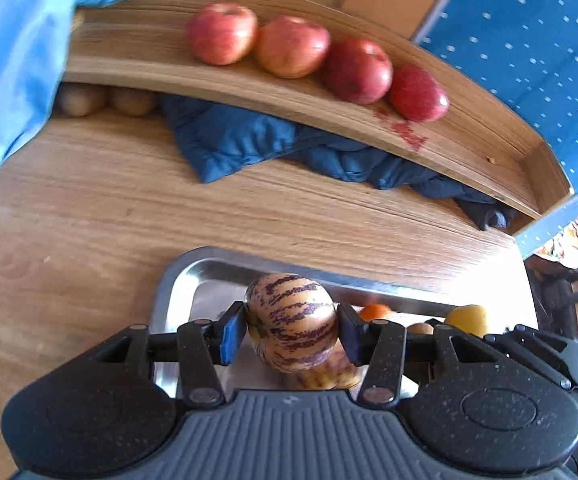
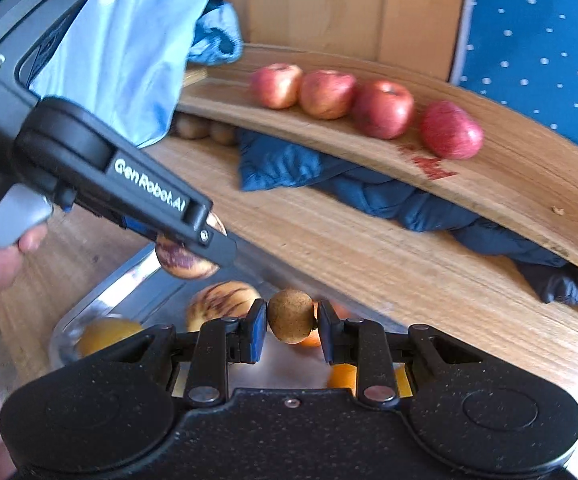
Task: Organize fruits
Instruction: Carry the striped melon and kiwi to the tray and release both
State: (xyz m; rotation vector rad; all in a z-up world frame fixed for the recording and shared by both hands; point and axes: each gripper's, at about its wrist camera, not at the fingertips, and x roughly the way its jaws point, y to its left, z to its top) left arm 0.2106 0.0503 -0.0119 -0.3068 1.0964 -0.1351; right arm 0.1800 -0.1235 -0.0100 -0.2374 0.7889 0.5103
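Sorting step: left tongs [image 1: 291, 330] grip striped melon [image 1: 292, 322]; right tongs [image 2: 292, 330] grip kiwi [image 2: 291, 316] above tray [image 1: 177, 288]. Next, probably: carry each to the shelf [image 1: 137, 52].

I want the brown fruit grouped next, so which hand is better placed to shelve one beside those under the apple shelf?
Right, probably. The right gripper is shut on a brown fruit; the left gripper holds a striped melon.

Domestic setting, likely a living or bedroom corner. Evidence: two-tier wooden shelf [image 2: 469, 280] with four red apples [image 2: 369, 108] lined on the upper board, a dark blue quilted garment [image 1: 289, 148] stuffed beneath, light blue cloth [image 2: 129, 40] hanging alongside, blue dotted fabric [image 1: 529, 40] behind, steel tray [image 1: 177, 300] of fruit
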